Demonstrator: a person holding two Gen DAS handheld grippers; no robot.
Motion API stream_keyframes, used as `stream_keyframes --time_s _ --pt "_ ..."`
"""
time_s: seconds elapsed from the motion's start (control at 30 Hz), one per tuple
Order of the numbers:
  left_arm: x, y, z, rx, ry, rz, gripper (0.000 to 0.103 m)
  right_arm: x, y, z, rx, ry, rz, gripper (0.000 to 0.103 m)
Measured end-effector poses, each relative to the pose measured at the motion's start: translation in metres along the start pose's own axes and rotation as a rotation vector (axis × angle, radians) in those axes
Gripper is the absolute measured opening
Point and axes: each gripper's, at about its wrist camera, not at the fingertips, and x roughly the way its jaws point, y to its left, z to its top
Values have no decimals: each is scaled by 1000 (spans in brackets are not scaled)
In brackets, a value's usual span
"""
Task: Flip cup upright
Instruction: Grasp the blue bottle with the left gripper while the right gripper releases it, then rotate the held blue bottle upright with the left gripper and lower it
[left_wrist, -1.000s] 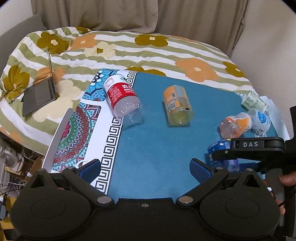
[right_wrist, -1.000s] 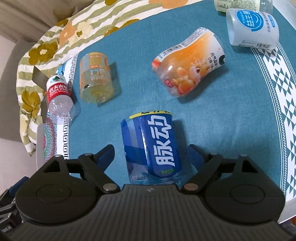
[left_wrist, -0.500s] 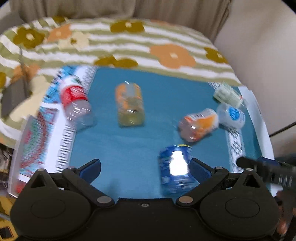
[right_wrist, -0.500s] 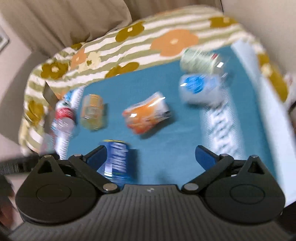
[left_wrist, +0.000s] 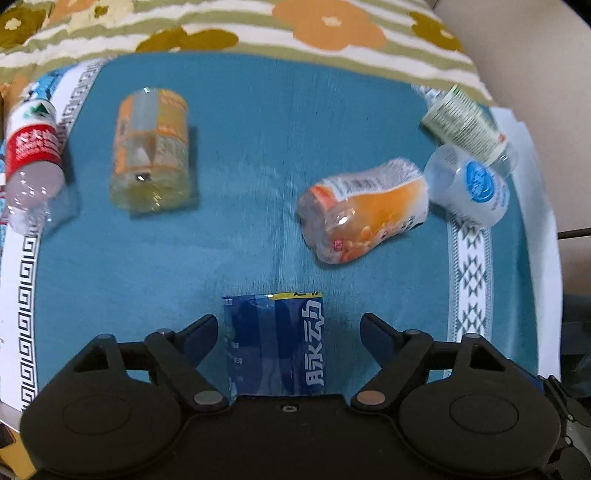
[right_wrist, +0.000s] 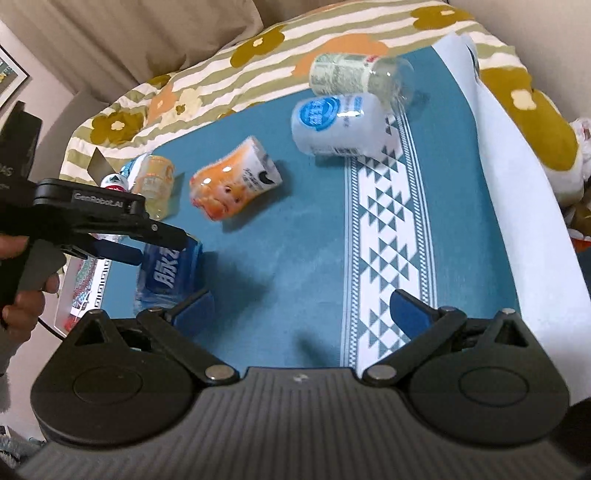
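A blue-labelled cup (left_wrist: 275, 341) lies on its side on the teal cloth (left_wrist: 240, 236), between the open fingers of my left gripper (left_wrist: 286, 328), which do not touch it. In the right wrist view the same cup (right_wrist: 170, 275) lies under the left gripper (right_wrist: 159, 242). My right gripper (right_wrist: 303, 308) is open and empty over bare cloth to the right of the cup.
Other cut bottles lie on their sides: orange (left_wrist: 365, 210), yellow (left_wrist: 151, 147), red-labelled (left_wrist: 33, 166) at the left, white with blue logo (left_wrist: 469, 184) and green-labelled (left_wrist: 461, 125) at the right. A flowered blanket (left_wrist: 295, 29) lies behind.
My left gripper moved right and down over the blue cup, which now lies between its fingers. My right gripper drew back and to the right, away from that cup.
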Motion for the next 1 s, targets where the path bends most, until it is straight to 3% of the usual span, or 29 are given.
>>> stream_keyframes --time_s 0.2,0.5,0.67,0.8,1.0 --pt "16 -2 4 -10 39 32 65 7 -16 1 35 12 19 103" --pt "15 -8 2 12 31 33 64 7 -21 5 62 0 34 103" --pt "0 -12 -6 43 -16 18 64 1 -19 8 73 -21 41 103" --pt "-27 -11 -18 54 -133 -11 64 -5 -12 10 65 -43 40 103" --pt "-54 6 -51 44 -522 -99 64 -8 3 8 45 -63 24 103"
